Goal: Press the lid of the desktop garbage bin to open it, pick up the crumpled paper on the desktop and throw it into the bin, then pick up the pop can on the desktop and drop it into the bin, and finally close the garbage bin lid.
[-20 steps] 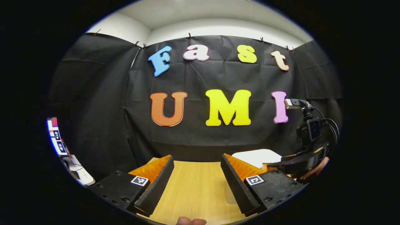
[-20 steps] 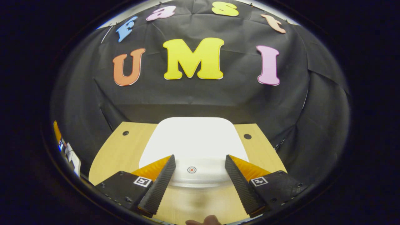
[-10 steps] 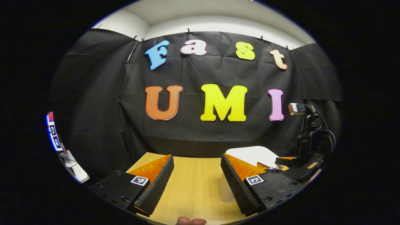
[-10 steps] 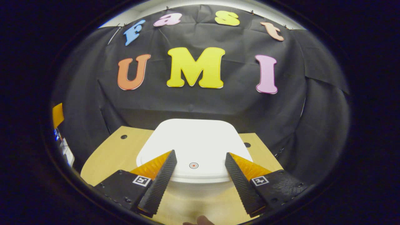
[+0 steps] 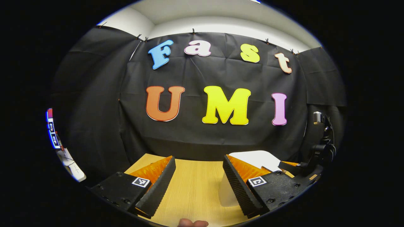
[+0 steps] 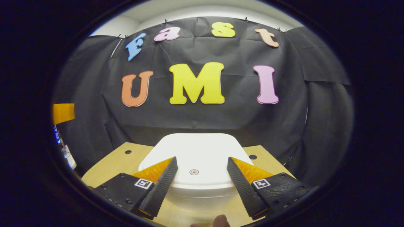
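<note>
In the right gripper view, the right tool (image 6: pixel 199 165) is wide open and holds nothing. It stands just above the front edge of the white garbage bin (image 6: pixel 197 192), whose lid (image 6: pixel 195 151) is closed and carries a small round mark (image 6: pixel 193 171) between the two fingers. The bin stands on the wooden tabletop (image 6: pixel 110 167), close to the black cloth wall.

In the left gripper view, the left tool (image 5: pixel 199 167) is also wide open and empty, over bare tabletop (image 5: pixel 195 189). Here the bin's lid (image 5: pixel 257 157) appears at the right, partly behind one finger, and the right tool (image 5: pixel 288 164) hangs at the lid's near right edge. A fingertip (image 5: pixel 192 223) shows at the bottom edge.
</note>
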Demonstrator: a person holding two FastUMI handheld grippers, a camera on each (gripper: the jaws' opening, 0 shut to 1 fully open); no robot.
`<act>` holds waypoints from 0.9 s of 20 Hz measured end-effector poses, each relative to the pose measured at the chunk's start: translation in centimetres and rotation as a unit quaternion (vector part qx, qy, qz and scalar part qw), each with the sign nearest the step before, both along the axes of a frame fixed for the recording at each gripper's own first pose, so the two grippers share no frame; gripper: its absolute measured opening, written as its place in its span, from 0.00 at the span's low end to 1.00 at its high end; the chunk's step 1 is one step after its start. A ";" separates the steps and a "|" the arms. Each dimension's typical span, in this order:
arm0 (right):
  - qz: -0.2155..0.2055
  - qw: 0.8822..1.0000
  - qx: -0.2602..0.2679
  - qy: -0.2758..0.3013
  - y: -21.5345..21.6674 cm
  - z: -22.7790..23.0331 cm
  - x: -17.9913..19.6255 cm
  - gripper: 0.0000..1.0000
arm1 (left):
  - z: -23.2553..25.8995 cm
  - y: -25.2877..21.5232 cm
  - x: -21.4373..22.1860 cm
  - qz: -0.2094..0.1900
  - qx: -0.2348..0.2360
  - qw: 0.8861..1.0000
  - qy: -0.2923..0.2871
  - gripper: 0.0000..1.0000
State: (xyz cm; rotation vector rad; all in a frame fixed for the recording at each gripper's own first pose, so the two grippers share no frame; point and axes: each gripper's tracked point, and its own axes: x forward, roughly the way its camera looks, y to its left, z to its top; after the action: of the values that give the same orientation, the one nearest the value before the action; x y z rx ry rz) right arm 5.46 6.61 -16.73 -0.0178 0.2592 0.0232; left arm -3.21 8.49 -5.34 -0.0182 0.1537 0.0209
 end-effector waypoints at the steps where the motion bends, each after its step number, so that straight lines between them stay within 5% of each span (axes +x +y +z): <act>1: -0.001 1.000 -0.009 -0.006 0.1 0.4 0.0 0.99 | 0.1 -0.2 0.2 -0.003 0.002 1.000 -0.001 0.97; 9: -0.011 0.996 -0.084 -0.016 -2.0 3.4 -1.2 0.98 | -0.1 -2.9 1.4 -0.032 -0.011 0.999 -0.005 0.97; 18: -0.025 0.996 -0.039 -0.081 -7.8 11.3 -4.4 0.95 | 2.7 -6.3 1.4 -0.019 0.022 0.999 -0.029 0.97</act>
State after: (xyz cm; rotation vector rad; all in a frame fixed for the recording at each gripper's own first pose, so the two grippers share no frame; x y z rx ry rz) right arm 1.08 -1.17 -5.44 -0.0913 0.0975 -0.0383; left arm -1.84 2.23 -2.64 0.0285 0.0957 -0.0145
